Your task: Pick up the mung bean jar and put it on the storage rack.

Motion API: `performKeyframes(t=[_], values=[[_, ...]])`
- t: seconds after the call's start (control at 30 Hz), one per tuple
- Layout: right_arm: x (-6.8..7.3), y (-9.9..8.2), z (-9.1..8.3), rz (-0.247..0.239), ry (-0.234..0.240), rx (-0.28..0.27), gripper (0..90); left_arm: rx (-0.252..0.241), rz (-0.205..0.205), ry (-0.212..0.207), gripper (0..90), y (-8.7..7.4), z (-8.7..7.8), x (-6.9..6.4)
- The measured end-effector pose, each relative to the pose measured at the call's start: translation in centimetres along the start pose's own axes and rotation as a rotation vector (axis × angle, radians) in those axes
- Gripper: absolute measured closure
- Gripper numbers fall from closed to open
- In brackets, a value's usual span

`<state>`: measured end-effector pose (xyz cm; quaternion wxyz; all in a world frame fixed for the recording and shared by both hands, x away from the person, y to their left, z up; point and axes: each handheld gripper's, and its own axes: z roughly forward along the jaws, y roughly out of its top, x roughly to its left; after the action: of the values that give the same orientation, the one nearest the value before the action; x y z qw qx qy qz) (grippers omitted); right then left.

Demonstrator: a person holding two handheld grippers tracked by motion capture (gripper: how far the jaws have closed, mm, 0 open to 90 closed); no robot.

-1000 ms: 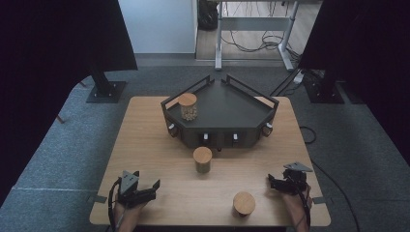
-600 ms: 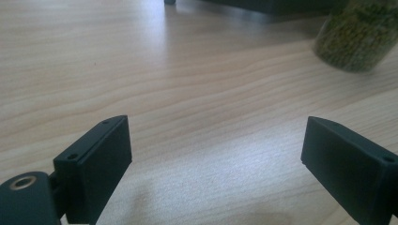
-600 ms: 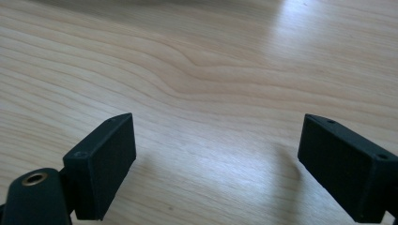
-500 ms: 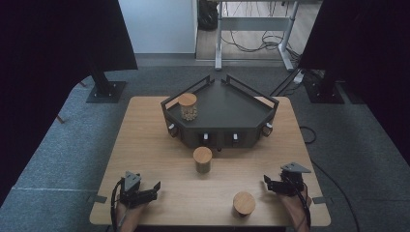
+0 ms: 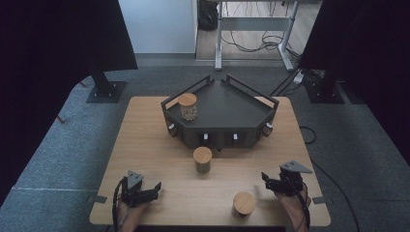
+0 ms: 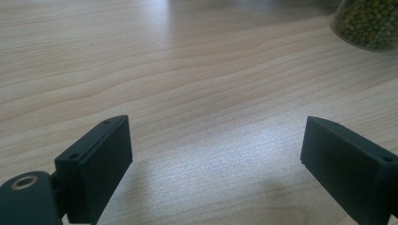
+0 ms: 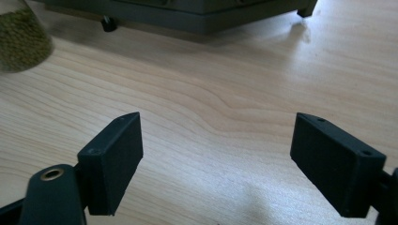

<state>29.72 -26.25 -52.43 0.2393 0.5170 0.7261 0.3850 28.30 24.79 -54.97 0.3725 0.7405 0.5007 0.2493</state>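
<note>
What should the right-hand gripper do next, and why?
Probably swing toward the nearest jar and centre its jaws around it. The right gripper has just been closing, yet its jaws stand apart over bare table with nothing between them. One jar already stands on the black tray; this jar and the middle jar wait outside.

black tray (image 5: 227,104), pale wood-grain table (image 5: 145,140), green beans (image 6: 371,28)
</note>
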Motion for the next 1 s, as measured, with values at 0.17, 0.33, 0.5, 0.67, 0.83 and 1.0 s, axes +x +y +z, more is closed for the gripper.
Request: performKeyframes(t=[0.17,0.33,0.5,0.67,0.83,1.0], values=[[0.9,0.8,-0.9,-0.002,0.004,-0.014,17.5,0.005,-0.001,0.006,9.5,-0.1,-0.1,0.0],[2.0,2.0,-1.9,-0.034,0.007,-0.040,15.9,0.006,-0.006,0.019,10.4,-0.2,-0.3,0.1],[3.1,3.1,-2.8,-0.069,0.015,-0.063,15.8,0.006,-0.010,0.023,10.5,-0.3,-0.4,0.1],[3.9,3.9,-2.9,-0.072,0.045,-0.065,15.9,0.010,-0.010,0.026,10.6,-0.3,-0.4,0.1],[5.0,4.5,-2.7,-0.070,0.058,-0.066,15.8,0.028,0.006,0.031,11.1,-0.2,-0.2,-0.1],[5.8,4.9,-2.5,-0.069,0.056,-0.075,15.5,0.019,-0.006,0.027,11.1,-0.3,-0.3,0.0]])
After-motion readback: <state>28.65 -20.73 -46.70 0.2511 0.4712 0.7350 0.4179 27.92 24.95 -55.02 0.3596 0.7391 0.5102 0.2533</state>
